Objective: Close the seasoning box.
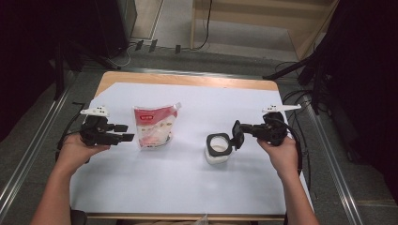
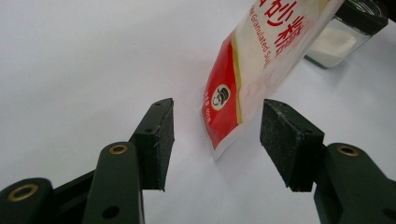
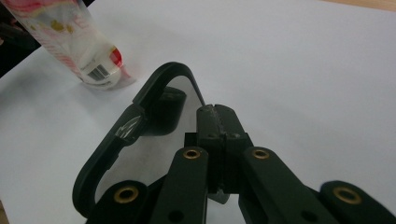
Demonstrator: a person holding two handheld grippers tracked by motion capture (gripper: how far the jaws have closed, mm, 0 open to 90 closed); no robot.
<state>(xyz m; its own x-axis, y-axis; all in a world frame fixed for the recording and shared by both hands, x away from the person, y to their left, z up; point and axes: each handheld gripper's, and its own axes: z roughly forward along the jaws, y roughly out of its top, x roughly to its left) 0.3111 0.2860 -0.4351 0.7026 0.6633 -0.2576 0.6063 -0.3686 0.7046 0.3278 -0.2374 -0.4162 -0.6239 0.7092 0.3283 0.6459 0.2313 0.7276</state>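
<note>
One sugar pouch (image 1: pixel 154 126), one jar (image 1: pixel 218 149) mid-bench; right claw (image 1: pixel 237 135) clenched on black lid (image 3: pixel 135 126), left claw (image 1: pixel 125 132) released.

pouch (image 1: pixel 154 127): glossy plastic | jar (image 1: pixel 218 150): clear glass | table cover (image 1: pixel 187 178): matt white

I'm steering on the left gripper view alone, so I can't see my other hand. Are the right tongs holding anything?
Observer: Yes. The right tongs are shut on the edge of a black lid with a clear pane.
Operator: So is the jar open?
Observer: Yes. In the high view the jar stands with its top uncovered, and the lid is held on edge at its right rim.
</note>
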